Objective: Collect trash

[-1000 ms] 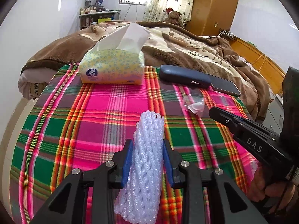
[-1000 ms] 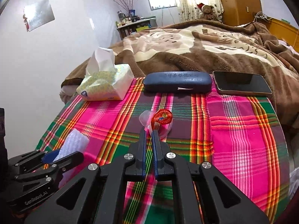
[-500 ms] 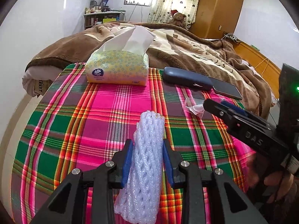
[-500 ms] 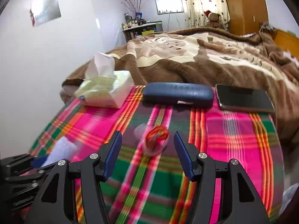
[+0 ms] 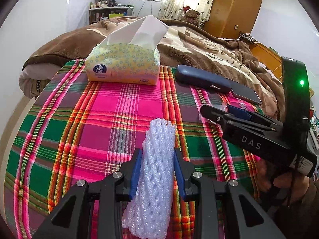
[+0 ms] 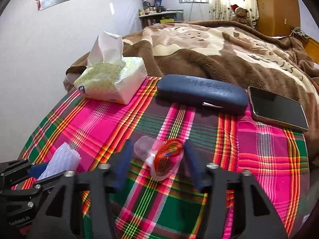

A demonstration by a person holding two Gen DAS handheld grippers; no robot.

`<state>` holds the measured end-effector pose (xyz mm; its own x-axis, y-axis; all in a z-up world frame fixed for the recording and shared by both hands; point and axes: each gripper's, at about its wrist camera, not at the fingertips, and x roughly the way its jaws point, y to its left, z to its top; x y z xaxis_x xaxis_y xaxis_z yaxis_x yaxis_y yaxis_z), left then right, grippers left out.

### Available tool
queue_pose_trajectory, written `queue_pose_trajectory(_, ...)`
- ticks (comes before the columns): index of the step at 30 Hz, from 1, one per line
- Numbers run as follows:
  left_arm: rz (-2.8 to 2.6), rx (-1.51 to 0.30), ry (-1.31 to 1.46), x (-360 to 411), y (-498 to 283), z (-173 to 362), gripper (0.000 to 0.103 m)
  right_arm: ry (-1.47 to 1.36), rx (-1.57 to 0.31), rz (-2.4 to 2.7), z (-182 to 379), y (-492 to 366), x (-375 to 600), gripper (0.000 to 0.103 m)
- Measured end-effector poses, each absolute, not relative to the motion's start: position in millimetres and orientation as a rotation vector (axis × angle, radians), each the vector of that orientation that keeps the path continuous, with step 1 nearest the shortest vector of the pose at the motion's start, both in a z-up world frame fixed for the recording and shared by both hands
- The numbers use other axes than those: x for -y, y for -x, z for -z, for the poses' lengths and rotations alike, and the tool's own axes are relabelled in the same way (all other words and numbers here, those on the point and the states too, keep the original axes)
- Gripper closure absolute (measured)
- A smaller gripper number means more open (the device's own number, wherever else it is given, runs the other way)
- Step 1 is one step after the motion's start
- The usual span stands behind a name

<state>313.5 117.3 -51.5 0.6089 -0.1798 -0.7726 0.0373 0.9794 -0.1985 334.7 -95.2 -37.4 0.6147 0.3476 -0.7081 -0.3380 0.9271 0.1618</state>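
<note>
A white foam net sleeve (image 5: 159,135) stands out between the blue pads of my left gripper (image 5: 157,154), which is shut on it just above the plaid cloth. The same sleeve (image 6: 61,159) shows at the lower left of the right wrist view. A crumpled clear wrapper with red and orange print (image 6: 167,157) lies on the cloth. My right gripper (image 6: 158,145) straddles it, and its jaws are closing. Both pads still stand clear of the wrapper, one on each side. In the left wrist view the right gripper (image 5: 219,113) hides most of the wrapper.
A plaid cloth (image 6: 259,149) covers the surface. At its far edge sit a tissue pack (image 6: 111,79), a dark blue glasses case (image 6: 201,94) and a phone (image 6: 279,107). Behind them lies a brown blanket (image 6: 219,49). A hand (image 5: 279,179) holds the right gripper.
The right gripper went from shut to wide open, moved forward until the wrapper lay between its fingers, and has since narrowed. The left gripper still holds the foam sleeve in place.
</note>
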Motion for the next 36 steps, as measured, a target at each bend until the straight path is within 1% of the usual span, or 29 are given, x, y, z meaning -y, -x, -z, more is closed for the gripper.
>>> queue_pose_trajectory(3,0.127,-0.911,0.172,-116.9,-313.4,52.0,0.071,-0.002,-0.814,-0.39,36.1,-329.9,95.2,0.059)
queue_pose_trajectory(4,0.126,-0.912,0.17,-116.5,-312.7,52.0,0.071,0.002,-0.807,-0.387,34.9,-327.0,95.5,0.062)
queue_pose_trajectory(5,0.125,-0.911,0.17,-116.7,-312.1,51.7,0.071,0.001,-0.795,-0.383,33.2,-325.0,96.5,0.071)
queue_pose_trajectory(7,0.125,-0.908,0.172,-116.5,-310.5,50.4,0.071,-0.014,-0.779,-0.386,27.4,-320.6,98.3,0.079)
queue_pose_trajectory(8,0.125,-0.906,0.171,-115.8,-309.5,49.2,0.071,-0.014,-0.777,-0.39,25.7,-318.6,98.7,0.087)
queue_pose_trajectory(9,0.125,-0.904,0.17,-114.9,-308.1,48.0,0.071,0.002,-0.78,-0.392,26.0,-318.2,97.3,0.092)
queue_pose_trajectory(10,0.126,-0.902,0.17,-114.4,-307.0,46.8,0.071,0.015,-0.791,-0.405,28.6,-319.5,94.9,0.094)
queue_pose_trajectory(13,0.126,-0.9,0.168,-112.7,-303.7,45.7,0.071,0.025,-0.796,-0.431,32.1,-321.2,93.0,0.091)
queue_pose_trajectory(15,0.125,-0.901,0.167,-113.5,-300.6,45.7,0.071,0.004,-0.821,-0.441,32.9,-322.6,95.9,0.085)
queue_pose_trajectory(17,0.119,-0.905,0.163,-115.4,-297.5,46.3,0.071,-0.036,-0.861,-0.463,37.8,-323.5,99.2,0.066)
queue_pose_trajectory(19,0.118,-0.908,0.169,-117.2,-296.4,47.3,0.071,-0.046,-0.879,-0.457,42.4,-318.1,101.4,0.057)
queue_pose_trajectory(22,0.118,-0.908,0.171,-118.4,-295.2,48.7,0.071,-0.032,-0.879,-0.433,43.6,-309.2,100.9,0.057)
queue_pose_trajectory(28,0.12,-0.917,0.183,-118.5,-296.3,52.1,0.071,-0.113,-0.906,-0.374,48.5,-303.6,109.4,0.056)
queue_pose_trajectory(31,0.132,-0.914,0.175,-115.7,-295.3,51.3,0.071,-0.191,-0.858,-0.333,39.6,-288.4,126.4,0.044)
queue_pose_trajectory(36,0.133,-0.92,0.18,-116.0,-296.2,54.7,0.071,-0.281,-0.835,-0.248,32.4,-266.2,147.0,0.043)
